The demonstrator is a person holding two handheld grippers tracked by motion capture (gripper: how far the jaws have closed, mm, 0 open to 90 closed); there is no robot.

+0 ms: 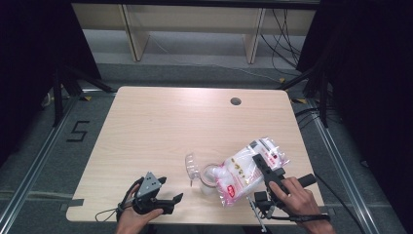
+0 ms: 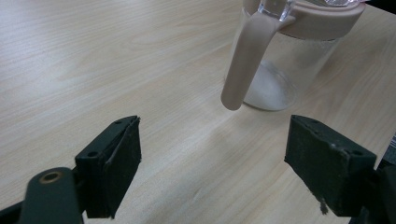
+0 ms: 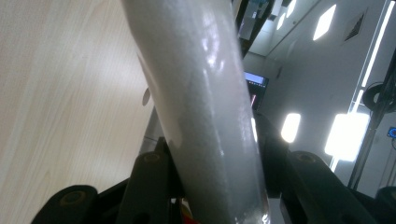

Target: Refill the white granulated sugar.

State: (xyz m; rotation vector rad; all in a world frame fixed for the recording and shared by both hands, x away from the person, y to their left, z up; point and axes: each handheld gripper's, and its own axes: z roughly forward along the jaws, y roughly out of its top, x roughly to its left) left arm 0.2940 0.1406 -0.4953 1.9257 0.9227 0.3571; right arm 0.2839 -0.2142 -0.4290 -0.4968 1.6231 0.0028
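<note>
The right tongs clamp a clear bag of white grains; in the right gripper view the bag fills the gap between the jaws, pressed on both sides. The bag is tilted, its lower end over the mouth of a jar that stands just left of the tongs near the bench's front edge. The jar's lid is swung open to the left.

The left tongs hang wide open and empty at the front of the bench, a little left of the jar. In the left gripper view the jar, with a thin layer of white grains at its bottom and a beige handle, stands ahead of the jaws and apart from them.

The bench's back and left parts lie bare, with a round hole near the far edge.
</note>
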